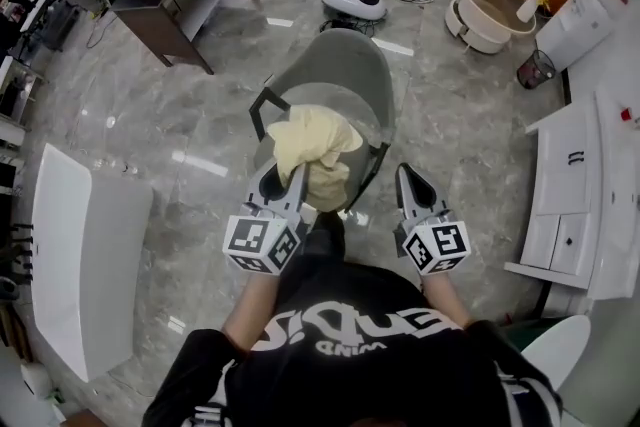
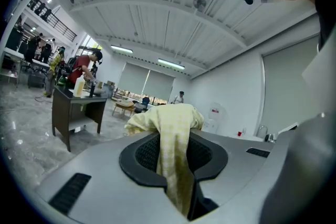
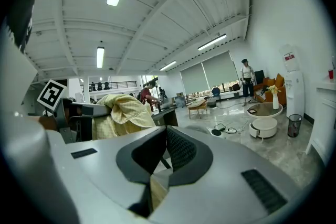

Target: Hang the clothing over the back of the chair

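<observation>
At the centre of the head view, a pale yellow crumpled cloth garment [image 1: 310,147] hangs bunched from the tips of the left gripper [image 1: 286,181]. The bundle's long axis runs up and down the frame: its wider top is toward the curved back of the grey shell chair with black frame [image 1: 345,73], and its narrower tail drops toward the bottom, beside the gripper. It covers the chair's seat in the picture; whether it touches the seat I cannot tell. In the left gripper view, a strip of the fabric runs straight down between the narrow jaws, which are clamped on it, while the rest heaps above the tips. The right gripper [image 1: 408,179] sits just right of the chair, apart from the garment, with its jaws closed together at the tips. In its own view the garment shows at upper left.
</observation>
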A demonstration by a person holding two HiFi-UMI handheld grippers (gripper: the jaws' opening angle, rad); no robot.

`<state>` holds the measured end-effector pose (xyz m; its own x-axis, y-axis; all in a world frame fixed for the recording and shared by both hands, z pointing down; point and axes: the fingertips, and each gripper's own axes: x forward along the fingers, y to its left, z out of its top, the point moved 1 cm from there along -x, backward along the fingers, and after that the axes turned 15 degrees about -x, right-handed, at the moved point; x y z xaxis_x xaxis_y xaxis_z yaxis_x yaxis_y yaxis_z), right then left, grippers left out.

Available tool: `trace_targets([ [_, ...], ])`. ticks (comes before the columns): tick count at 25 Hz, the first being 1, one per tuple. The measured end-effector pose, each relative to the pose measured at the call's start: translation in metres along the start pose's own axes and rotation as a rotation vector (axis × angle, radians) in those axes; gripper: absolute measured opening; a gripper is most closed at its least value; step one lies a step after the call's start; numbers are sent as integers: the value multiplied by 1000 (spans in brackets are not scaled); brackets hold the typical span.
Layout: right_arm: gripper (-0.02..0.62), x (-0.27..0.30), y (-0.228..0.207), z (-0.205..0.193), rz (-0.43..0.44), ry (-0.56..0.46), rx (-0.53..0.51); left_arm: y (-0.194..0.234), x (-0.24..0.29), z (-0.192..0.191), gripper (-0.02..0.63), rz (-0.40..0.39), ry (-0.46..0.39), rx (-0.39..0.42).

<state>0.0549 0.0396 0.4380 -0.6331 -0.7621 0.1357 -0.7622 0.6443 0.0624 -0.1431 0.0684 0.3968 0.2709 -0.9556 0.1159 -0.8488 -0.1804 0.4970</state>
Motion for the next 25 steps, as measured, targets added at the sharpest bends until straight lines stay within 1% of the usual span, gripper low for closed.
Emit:
trace_targets([
  [5,14,44,-11,14,-11,-1,-2,19,44,26,89,-28,14,4],
  [12,14,96,-30,29,-56,0,5,41,96,57,89,-76,40,13],
  [17,14,121,-42,35,-96,3,5,55,127,72,89,-108,59,18],
  [25,14,146,-65,43,-118,3,13,61,163,82,89,-121,79,22],
])
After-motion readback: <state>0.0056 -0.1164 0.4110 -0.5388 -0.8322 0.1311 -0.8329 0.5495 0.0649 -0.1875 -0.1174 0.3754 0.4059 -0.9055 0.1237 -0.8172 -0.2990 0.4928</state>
